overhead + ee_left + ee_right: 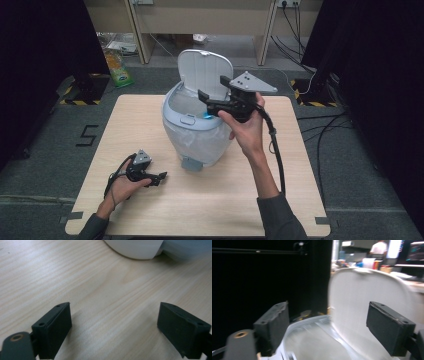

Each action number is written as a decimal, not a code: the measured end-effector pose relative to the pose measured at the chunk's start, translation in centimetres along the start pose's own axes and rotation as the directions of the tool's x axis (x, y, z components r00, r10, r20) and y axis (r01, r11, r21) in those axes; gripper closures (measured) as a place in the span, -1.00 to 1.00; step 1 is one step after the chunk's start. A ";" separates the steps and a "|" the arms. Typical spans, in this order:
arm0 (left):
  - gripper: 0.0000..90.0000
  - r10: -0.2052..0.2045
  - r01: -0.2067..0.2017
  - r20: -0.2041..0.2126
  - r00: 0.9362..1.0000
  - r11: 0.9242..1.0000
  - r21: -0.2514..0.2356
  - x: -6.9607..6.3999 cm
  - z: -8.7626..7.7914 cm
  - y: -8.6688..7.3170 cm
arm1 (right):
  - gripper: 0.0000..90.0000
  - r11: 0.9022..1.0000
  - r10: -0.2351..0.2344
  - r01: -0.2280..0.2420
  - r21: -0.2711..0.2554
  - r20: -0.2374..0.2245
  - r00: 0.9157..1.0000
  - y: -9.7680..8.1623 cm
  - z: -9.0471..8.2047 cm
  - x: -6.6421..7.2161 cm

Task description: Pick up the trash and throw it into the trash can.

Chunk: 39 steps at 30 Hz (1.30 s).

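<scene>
One rounded white plastic bin (197,127), lid (205,72) upright.

A dark mark shaped like the number 5 (88,135) stands on the grey floor, well left of the left gripper (159,179); it may be tape.

We see dim high view, dark around table (150,200); bin lid (367,302) motion-blurred in right gripper view; left gripper view soft, evenly lit.

I count one bin (197,125) with one lid (204,72), two grippers (218,101) (159,178), one table (210,210), one bag (118,70).
</scene>
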<state>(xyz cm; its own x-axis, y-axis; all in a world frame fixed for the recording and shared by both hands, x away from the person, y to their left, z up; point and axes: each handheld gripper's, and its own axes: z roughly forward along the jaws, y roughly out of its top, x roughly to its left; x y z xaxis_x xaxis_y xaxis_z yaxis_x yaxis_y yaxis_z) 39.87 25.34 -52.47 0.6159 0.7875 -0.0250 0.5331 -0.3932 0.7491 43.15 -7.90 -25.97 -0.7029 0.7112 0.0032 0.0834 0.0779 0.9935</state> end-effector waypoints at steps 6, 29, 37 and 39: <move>-0.73 -0.005 0.005 -0.001 1.000 1.000 -0.004 -0.1 0.1 0.0 | -0.26 1.000 -0.015 0.014 0.014 0.087 0.996 -1.0 -2.2 -2.3; -0.73 -0.005 0.005 0.001 1.000 1.000 -0.003 0.0 0.1 0.0 | 0.48 0.996 -0.035 0.022 0.082 0.164 0.986 -3.2 -3.1 -5.5; -0.73 -0.005 0.005 0.001 1.000 1.000 -0.004 0.0 0.1 0.0 | 0.50 0.996 -0.017 0.002 0.085 0.181 0.983 -3.6 -2.6 -6.3; -0.73 -0.006 0.006 0.000 1.000 1.000 -0.005 0.0 0.1 0.0 | 0.54 0.996 -0.012 -0.004 0.085 0.187 0.982 -3.6 -2.5 -6.5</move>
<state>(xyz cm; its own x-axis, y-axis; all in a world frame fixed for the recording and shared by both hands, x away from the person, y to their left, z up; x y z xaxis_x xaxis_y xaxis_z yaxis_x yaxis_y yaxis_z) 39.89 25.27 -52.50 0.6129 0.7896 -0.0295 0.5338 -0.3862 0.7522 45.67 -14.60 -29.32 -0.5591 0.8285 -0.0301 0.1462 0.1342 0.9801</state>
